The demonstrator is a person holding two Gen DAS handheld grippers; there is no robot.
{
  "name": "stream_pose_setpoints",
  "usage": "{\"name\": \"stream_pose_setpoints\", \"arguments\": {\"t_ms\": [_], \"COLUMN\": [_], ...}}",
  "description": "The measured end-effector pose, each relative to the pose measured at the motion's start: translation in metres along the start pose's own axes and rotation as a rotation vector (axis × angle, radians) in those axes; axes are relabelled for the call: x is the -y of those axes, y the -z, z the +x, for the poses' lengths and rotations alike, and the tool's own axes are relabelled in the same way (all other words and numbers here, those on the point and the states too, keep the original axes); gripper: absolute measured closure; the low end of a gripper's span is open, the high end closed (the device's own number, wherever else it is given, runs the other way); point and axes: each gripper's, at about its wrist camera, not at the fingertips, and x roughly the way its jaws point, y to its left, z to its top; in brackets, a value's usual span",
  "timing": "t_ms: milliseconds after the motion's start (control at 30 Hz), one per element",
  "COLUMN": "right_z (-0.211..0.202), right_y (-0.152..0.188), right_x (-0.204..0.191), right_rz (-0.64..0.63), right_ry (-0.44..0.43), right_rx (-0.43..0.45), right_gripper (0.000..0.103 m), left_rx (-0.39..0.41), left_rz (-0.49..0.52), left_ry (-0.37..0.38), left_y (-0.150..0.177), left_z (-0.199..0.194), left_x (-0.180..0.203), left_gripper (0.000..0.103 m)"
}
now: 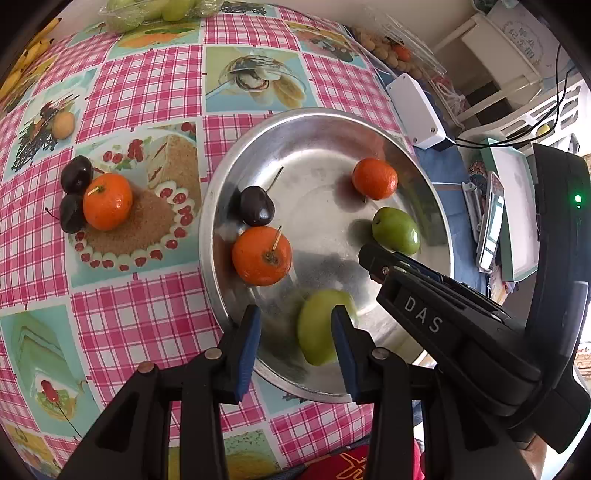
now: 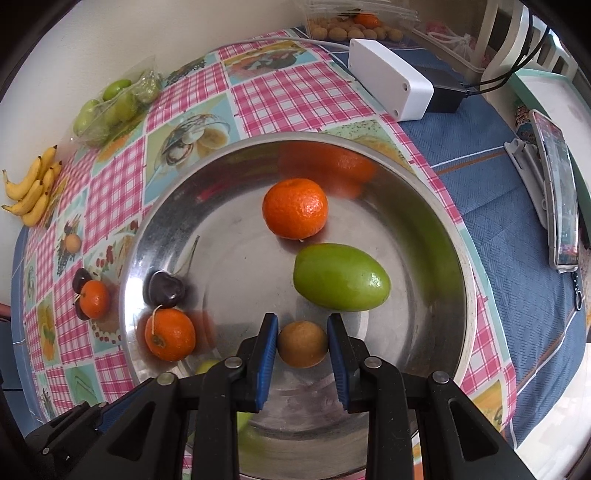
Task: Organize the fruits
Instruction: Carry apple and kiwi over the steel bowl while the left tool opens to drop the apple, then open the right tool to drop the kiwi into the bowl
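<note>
A metal plate (image 1: 207, 221) (image 2: 461, 258) on the checked tablecloth holds two mandarins (image 1: 375, 179) (image 1: 262, 255), a dark cherry (image 1: 256, 206) and an oval green fruit (image 1: 396, 230) (image 2: 341, 277). My right gripper (image 2: 302, 345) hangs over the plate's near part, shut on a small round brown fruit (image 2: 302, 343); the left wrist view shows this gripper (image 1: 371, 260) from the side. My left gripper (image 1: 295, 339) stands open above the plate's near rim. A second, blurred green fruit (image 1: 317, 328) lies below it, partly behind one finger, untouched by the other pad.
Left of the plate a mandarin (image 1: 107, 201) sits against two cherries (image 1: 77, 173). Further off are a bag of green fruits (image 2: 110, 107), small bananas (image 2: 33, 192), a white box (image 2: 388, 81), a clear tub of brown fruits (image 2: 351, 26) and a phone (image 2: 557, 192) on blue cloth.
</note>
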Motion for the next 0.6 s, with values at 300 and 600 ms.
{"name": "stream_pose_setpoints", "arguments": {"t_ms": [300, 600], "right_z": [-0.014, -0.023], "right_y": [-0.002, -0.004], "right_x": [-0.003, -0.006], "right_rz": [0.004, 0.009], "right_ry": [-0.016, -0.032], "right_rx": [0.067, 0.111], "right_gripper": [0.073, 0.073], "left_rx": [0.038, 0.118], "left_rz": [0.006, -0.084], "left_ry": [0.007, -0.043], "left_y": [0.000, -0.005], "left_z": [-0.021, -0.047], "left_x": [-0.006, -0.044], "left_gripper": [0.063, 0.063]}}
